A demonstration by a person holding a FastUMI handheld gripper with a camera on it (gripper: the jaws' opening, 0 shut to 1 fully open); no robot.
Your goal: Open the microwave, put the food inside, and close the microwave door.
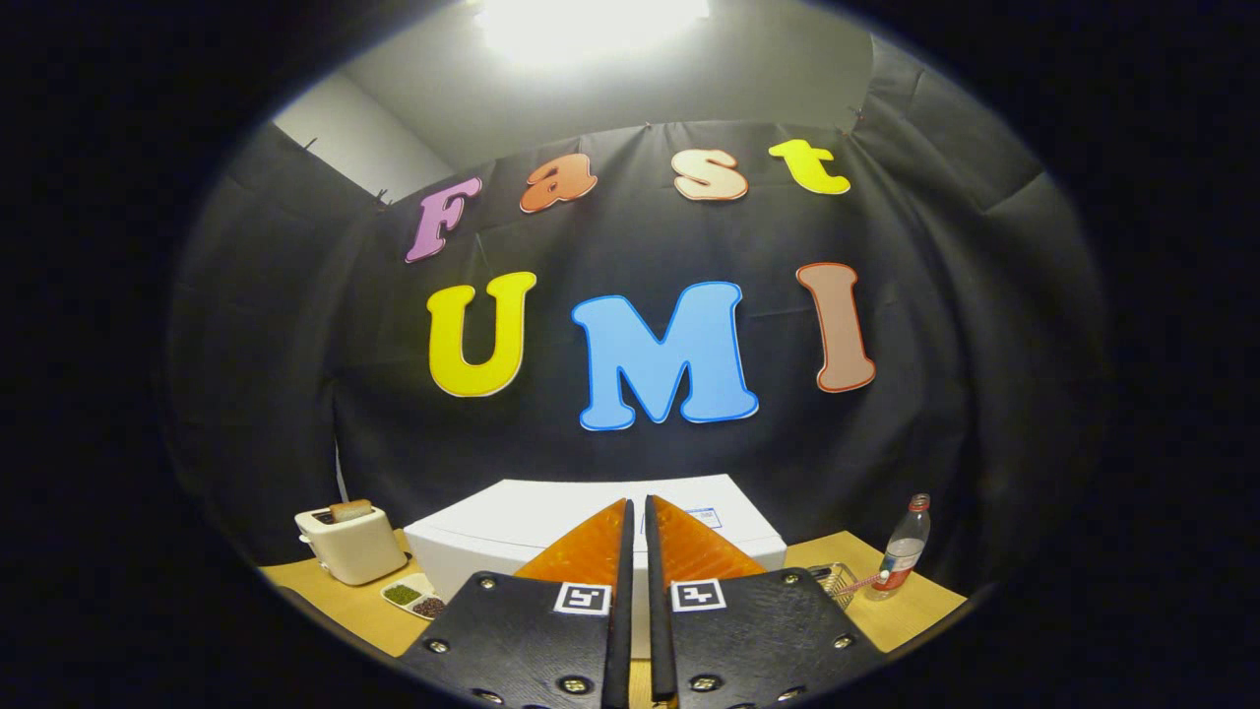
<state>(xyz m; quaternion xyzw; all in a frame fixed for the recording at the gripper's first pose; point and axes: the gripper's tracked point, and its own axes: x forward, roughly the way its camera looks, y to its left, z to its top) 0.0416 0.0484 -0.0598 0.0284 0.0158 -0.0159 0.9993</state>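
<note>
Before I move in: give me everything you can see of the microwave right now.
The microwave is a white, boxy appliance with a smooth flat top, sitting on the wooden table just beyond the gripper, whose nearly closed fingers cover the middle of it. Its top carries a small label near the right. A toaster stands to its left and a bottle to its right, both apart from it. Its front is mostly hidden, so I cannot tell whether the door is shut.
</note>
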